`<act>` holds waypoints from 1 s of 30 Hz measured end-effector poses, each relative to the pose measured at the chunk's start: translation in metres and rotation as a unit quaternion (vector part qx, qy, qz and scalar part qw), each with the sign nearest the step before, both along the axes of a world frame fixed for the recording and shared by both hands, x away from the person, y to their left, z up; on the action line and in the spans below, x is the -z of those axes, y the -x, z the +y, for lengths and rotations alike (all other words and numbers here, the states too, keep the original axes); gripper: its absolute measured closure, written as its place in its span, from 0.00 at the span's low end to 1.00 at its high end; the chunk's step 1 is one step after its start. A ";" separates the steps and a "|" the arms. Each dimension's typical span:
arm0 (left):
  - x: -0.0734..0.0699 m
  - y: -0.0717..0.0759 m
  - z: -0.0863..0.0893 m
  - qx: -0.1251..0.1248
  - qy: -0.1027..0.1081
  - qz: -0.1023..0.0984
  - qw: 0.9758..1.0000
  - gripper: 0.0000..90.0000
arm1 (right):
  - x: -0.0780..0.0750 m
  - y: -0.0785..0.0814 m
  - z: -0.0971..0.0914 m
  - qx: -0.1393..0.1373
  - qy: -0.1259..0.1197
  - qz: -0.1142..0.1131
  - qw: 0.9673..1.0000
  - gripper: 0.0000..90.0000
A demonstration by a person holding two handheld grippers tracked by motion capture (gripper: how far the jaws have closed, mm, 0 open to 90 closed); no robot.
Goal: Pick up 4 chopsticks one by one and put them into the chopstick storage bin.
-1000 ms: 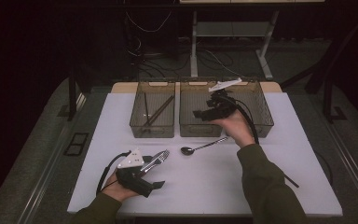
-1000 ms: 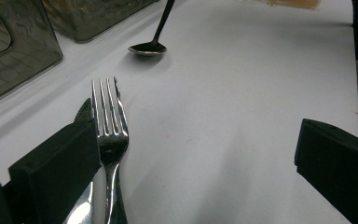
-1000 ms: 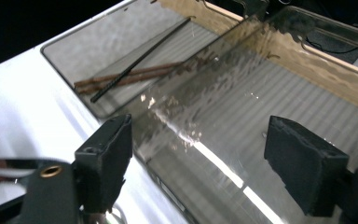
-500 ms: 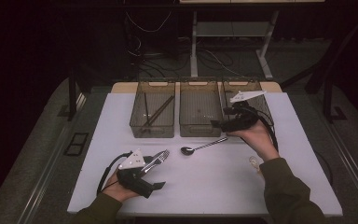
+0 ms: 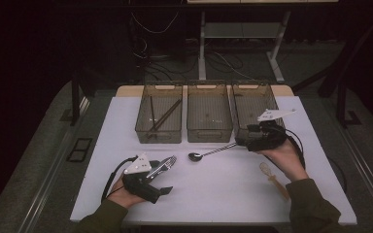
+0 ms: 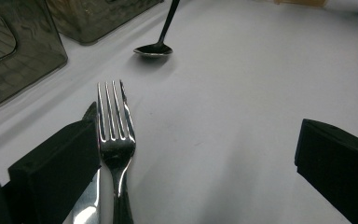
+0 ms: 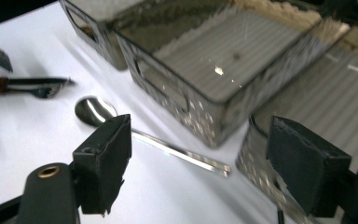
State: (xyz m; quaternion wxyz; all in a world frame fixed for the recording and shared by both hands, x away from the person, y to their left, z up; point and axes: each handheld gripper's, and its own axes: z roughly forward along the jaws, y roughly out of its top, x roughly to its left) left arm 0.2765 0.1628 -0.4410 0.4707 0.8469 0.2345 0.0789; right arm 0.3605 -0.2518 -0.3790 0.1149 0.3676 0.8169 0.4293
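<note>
A metal spoon [image 5: 209, 153] lies on the white table [image 5: 223, 194] in front of the bins, bowl to the left. My right gripper [image 5: 245, 140] hovers open at its handle end; in the right gripper view the spoon [image 7: 121, 122] lies ahead of the wide-apart jaws of the right gripper [image 7: 200, 140]. My left gripper [image 5: 164, 177] rests open near the front left. A metal fork [image 6: 116, 135] lies just inside its left jaw, tines pointing away, with another shiny piece under it. The left gripper [image 6: 198, 133] has bare table between its jaws.
Three smoky plastic bins stand in a row at the back: the left bin [image 5: 143, 127] holds dark chopsticks, the middle bin [image 5: 209, 133] and right bin [image 5: 239, 104] look bare. A wooden spoon [image 5: 274, 178] lies near my right wrist.
My right gripper has swung from over the middle bin to the right and toward me, down to the spoon's handle end. The left gripper and fork have stayed put.
</note>
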 end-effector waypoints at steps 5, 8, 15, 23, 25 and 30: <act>0.001 -0.001 0.000 -0.001 -0.003 0.000 1.000 0.00 | 0.007 0.009 -0.015 0.001 0.001 0.011 1.000 0.28; 0.000 0.001 0.001 -0.003 -0.003 -0.001 1.000 0.00 | 0.009 0.015 -0.024 0.001 0.004 0.018 1.000 0.30; -0.003 0.004 0.003 -0.004 -0.002 -0.004 1.000 0.00 | 0.012 0.032 -0.043 0.003 0.008 0.024 1.000 0.38; -0.003 0.005 0.002 -0.002 -0.005 -0.005 1.000 0.00 | 0.024 0.049 -0.069 0.021 0.021 0.036 0.999 0.49; -0.003 0.006 0.002 -0.003 -0.004 -0.004 1.000 0.00 | 0.026 0.054 -0.076 0.028 0.028 0.039 0.998 0.53; -0.003 0.006 0.001 -0.001 -0.008 -0.003 1.000 0.00 | 0.033 0.064 -0.091 0.031 0.050 0.042 0.997 0.65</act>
